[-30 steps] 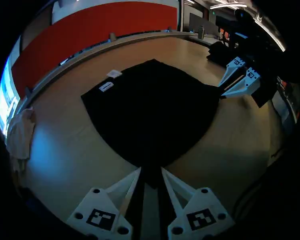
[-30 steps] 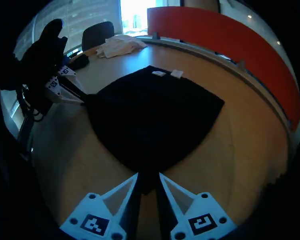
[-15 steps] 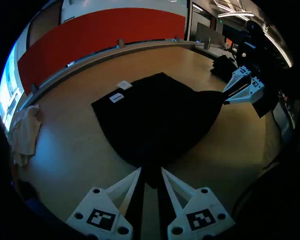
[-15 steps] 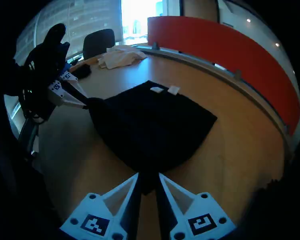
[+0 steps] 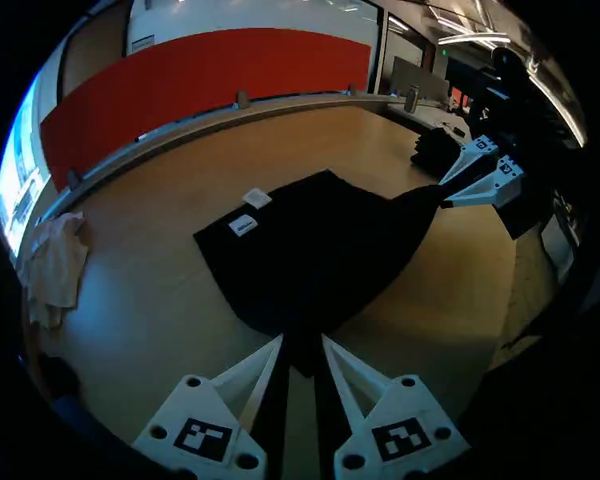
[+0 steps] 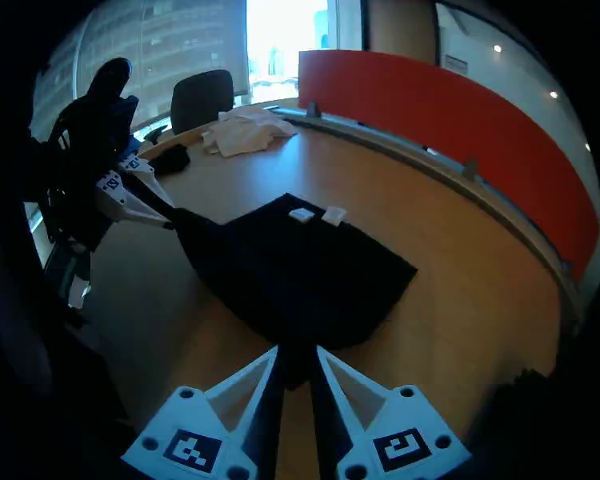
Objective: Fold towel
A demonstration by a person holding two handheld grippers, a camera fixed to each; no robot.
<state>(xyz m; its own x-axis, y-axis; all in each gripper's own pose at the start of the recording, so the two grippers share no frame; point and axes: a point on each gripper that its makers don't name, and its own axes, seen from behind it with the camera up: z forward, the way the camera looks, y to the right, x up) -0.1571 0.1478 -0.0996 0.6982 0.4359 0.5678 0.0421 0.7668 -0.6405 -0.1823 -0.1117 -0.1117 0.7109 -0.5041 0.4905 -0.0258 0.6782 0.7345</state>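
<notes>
The left gripper (image 5: pixel 302 346), in the left gripper view, is clamped on a near corner of the black towel (image 5: pixel 316 248). Farther off, the right gripper (image 5: pixel 445 196) pinches another corner (both corners are raised). The towel's far part lies on the wooden table (image 5: pixel 140 320).

In the right gripper view, the right gripper (image 6: pixel 298 352) presses both fingers on its towel (image 6: pixel 300 272) corner, and the left gripper (image 6: pixel 169 220) holds the other.

Left gripper view: close above one corner of the black cloth towel (image 5: pixel 316 248), facing across it. Right gripper view: likewise, from a neighbouring corner. Shared: towel and long red partition panel (image 6: pixel 460 120).
</notes>
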